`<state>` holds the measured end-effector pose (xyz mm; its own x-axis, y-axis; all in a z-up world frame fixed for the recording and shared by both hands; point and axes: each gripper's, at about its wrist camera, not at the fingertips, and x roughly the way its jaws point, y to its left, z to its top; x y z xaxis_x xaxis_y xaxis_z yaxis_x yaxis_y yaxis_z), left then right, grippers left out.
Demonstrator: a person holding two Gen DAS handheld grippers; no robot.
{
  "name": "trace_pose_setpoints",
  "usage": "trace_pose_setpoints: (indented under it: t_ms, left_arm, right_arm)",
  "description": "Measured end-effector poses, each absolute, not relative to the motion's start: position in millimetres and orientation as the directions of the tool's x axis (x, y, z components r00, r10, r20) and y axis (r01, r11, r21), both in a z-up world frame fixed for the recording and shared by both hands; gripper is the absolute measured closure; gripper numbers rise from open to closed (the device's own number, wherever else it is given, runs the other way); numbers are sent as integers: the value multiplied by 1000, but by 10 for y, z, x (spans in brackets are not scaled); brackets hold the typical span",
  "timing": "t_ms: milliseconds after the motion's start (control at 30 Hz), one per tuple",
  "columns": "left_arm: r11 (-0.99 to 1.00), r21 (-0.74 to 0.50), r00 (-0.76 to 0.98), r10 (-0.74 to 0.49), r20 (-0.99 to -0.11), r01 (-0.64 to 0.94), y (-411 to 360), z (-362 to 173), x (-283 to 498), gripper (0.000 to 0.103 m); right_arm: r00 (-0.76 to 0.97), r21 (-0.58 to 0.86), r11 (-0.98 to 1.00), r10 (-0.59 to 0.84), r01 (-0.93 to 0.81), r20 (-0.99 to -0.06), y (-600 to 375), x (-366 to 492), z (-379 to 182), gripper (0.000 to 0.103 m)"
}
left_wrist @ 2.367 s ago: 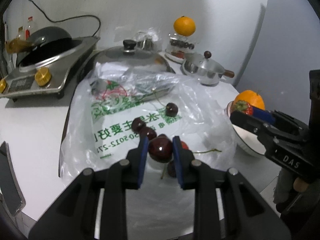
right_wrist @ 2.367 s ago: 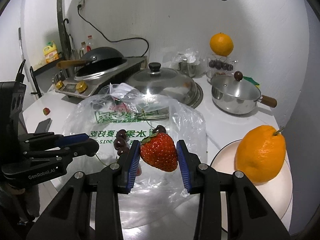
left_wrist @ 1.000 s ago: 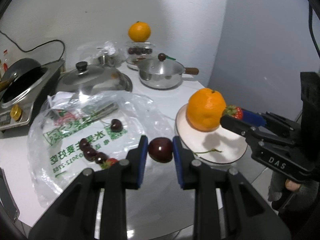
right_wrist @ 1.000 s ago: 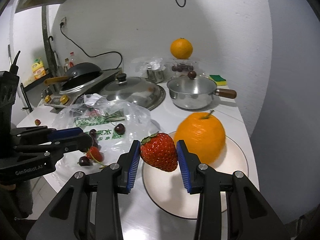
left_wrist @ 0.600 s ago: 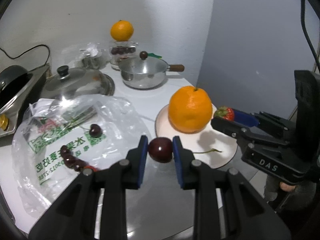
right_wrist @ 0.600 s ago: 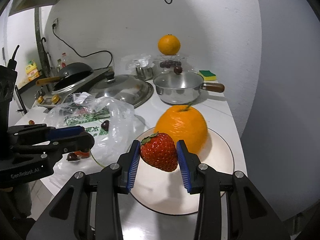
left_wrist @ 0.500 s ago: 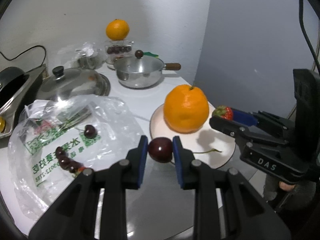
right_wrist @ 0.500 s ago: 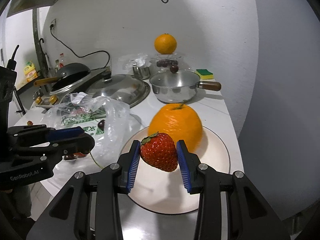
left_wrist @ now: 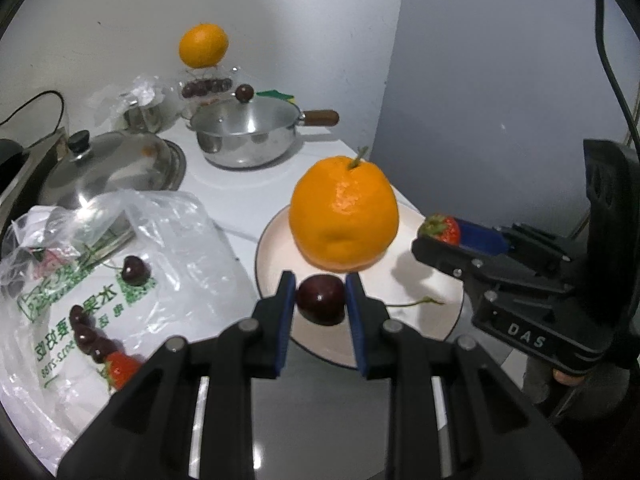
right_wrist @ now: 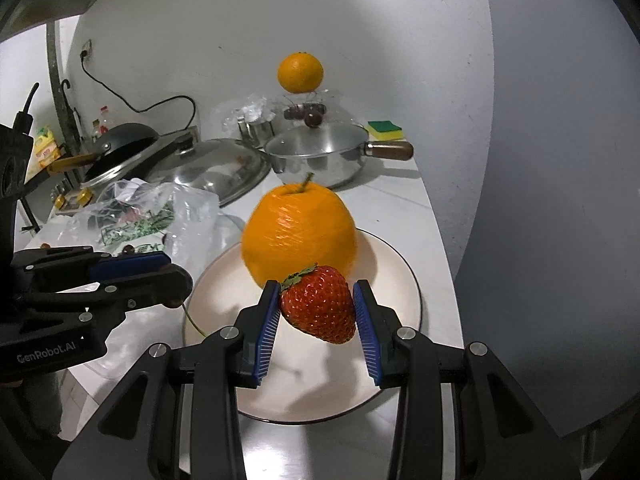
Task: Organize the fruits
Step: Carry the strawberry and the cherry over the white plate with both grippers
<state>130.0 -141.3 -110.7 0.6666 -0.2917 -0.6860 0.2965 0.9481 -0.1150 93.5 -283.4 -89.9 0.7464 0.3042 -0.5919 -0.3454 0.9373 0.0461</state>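
My left gripper (left_wrist: 321, 300) is shut on a dark cherry (left_wrist: 321, 298) and holds it over the near left edge of a pale plate (left_wrist: 432, 308). My right gripper (right_wrist: 317, 308) is shut on a red strawberry (right_wrist: 319, 303) above the same plate (right_wrist: 400, 280). A large orange (left_wrist: 343, 214) sits on the plate, just behind both held fruits; it also shows in the right wrist view (right_wrist: 299, 234). A clear plastic bag (left_wrist: 120, 264) on the left carries several cherries (left_wrist: 134, 270) and a strawberry (left_wrist: 120, 368).
A steel pan with a lid (left_wrist: 246, 136) and a large glass lid (left_wrist: 108, 168) stand behind. Another orange (left_wrist: 203, 46) sits on a clear box of cherries at the back. A wok on a cooker (right_wrist: 120, 144) is far left. The counter edge runs right of the plate.
Both grippers have moved right from the bag, carrying the cherry and the strawberry, and now hang over the plate close to the orange. Both grips are unchanged.
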Motion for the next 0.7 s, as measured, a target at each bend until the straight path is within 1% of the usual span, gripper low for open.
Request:
trace_pose_setpoints:
  t_ms: [700]
  left_arm:
    - [954, -120, 627, -273, -729, 276, -1506, -1451, 1677, 77]
  right_arm:
    - [718, 41, 945, 274, -324, -639, -2982, 1245, -1170, 64]
